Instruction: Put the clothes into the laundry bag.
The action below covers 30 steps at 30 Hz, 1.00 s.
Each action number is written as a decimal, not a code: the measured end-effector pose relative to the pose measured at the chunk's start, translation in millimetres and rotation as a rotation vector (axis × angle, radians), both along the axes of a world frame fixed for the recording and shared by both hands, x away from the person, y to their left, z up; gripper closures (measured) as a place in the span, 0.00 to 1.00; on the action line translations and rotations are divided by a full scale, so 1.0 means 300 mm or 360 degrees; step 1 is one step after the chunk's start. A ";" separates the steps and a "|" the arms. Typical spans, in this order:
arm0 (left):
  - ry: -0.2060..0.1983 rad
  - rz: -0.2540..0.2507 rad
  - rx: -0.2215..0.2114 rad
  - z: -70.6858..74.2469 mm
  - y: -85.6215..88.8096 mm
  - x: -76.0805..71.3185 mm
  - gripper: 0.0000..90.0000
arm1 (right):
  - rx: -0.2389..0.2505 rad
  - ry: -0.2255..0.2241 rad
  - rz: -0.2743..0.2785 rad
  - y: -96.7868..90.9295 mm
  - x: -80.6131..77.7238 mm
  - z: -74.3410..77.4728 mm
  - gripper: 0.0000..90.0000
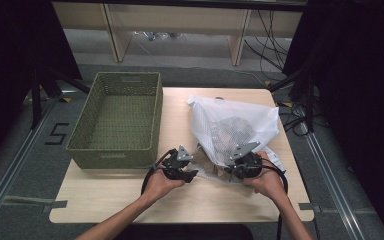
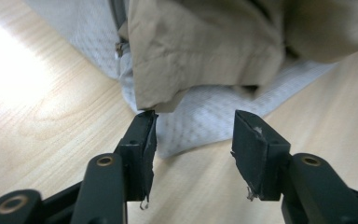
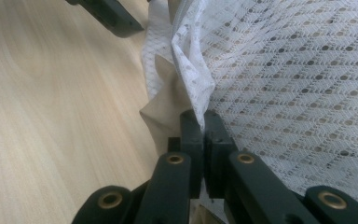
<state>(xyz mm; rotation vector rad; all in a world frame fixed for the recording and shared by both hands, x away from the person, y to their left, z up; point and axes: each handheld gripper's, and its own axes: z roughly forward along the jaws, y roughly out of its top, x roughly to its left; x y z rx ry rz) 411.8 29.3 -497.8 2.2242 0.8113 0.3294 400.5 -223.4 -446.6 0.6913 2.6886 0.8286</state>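
Right gripper (image 3: 204, 122) clamped on the edge of the white mesh bag (image 1: 230, 127), left gripper (image 2: 193, 135) parted just short of the beige cloth (image 2: 200, 51) protruding from it, bag mid-table (image 1: 180, 200), green woven basket (image 1: 117, 117) beyond, left.

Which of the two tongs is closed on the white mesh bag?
The right tongs: their jaws are pressed together on a fold of the white mesh bag. The left tongs stand open in front of the beige cloth, with nothing gripped.
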 end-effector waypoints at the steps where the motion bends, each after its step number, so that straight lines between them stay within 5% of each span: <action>1: 0.0009 0.0013 -0.0006 -0.008 -0.002 0.007 0.56 | -0.0003 0.0004 -0.0027 -0.003 -0.002 0.000 1.00; 8: 0.0007 0.0115 0.0025 -0.008 0.022 0.027 0.47 | 0.0013 0.0027 0.0019 -0.009 0.003 -0.001 1.00; 12: 0.0023 0.0102 0.0029 -0.017 0.028 0.042 0.49 | 0.0001 0.0005 0.0013 -0.007 0.004 0.000 1.00; 16: 0.0025 -0.0006 0.0036 -0.039 0.001 0.052 0.63 | 0.0007 0.0024 0.0001 -0.006 -0.001 0.001 0.99; 21: 0.0014 -0.0041 0.0018 -0.039 -0.027 0.056 0.97 | 0.0000 0.0029 0.0038 -0.003 0.007 -0.005 0.99; 27: 0.0048 -0.0122 -0.0032 -0.016 -0.014 -0.007 0.98 | -0.0034 -0.0023 -0.0057 0.020 0.034 -0.034 1.00; 30: 0.0013 -0.0149 -0.0021 -0.009 0.009 -0.028 0.98 | -0.0084 -0.0054 -0.0086 0.042 0.066 -0.052 1.00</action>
